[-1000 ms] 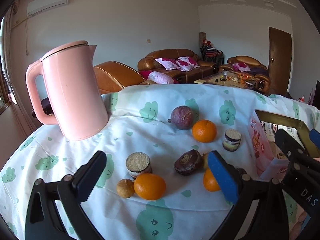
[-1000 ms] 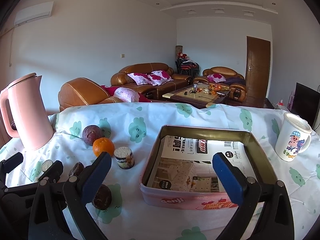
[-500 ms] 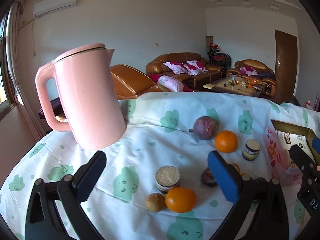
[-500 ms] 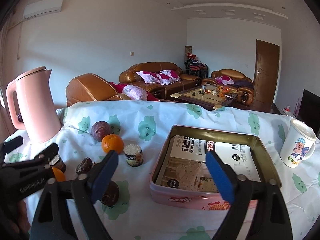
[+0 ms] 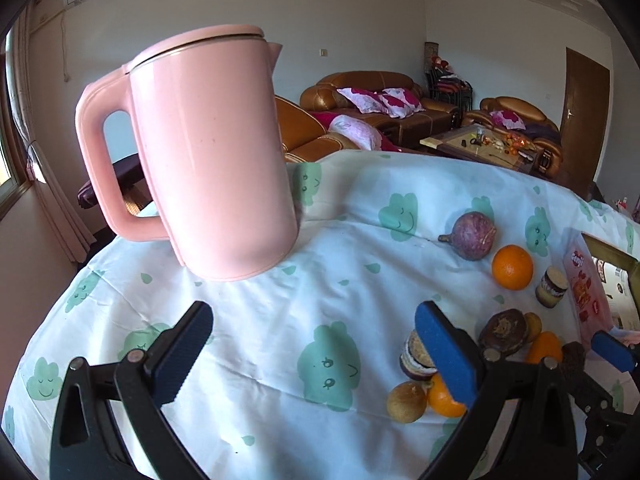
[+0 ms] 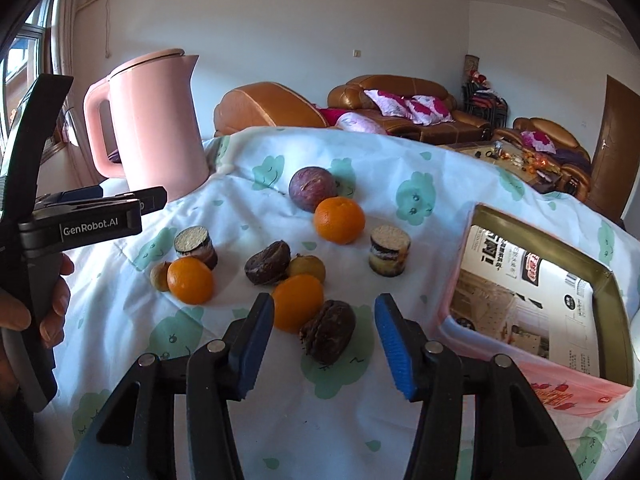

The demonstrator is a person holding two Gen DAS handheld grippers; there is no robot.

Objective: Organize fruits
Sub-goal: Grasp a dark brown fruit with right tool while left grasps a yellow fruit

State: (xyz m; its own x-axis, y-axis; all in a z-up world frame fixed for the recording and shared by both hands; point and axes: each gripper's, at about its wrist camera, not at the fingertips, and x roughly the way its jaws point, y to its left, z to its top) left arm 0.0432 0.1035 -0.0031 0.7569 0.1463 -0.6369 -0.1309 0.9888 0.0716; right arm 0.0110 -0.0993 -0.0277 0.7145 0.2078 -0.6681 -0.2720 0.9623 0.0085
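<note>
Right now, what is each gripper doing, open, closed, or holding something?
Left gripper: open, holding nothing.
Right gripper: open, holding nothing, a dark wrinkled fruit lying between its fingers.

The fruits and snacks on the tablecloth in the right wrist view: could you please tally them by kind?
Oranges: 3
Purple round fruit: 1
Dark brown wrinkled fruits: 2
Small yellowish-brown fruits: 2
Layered cake cylinders: 2
Total: 10
None of them is in the tin tray yet.
</note>
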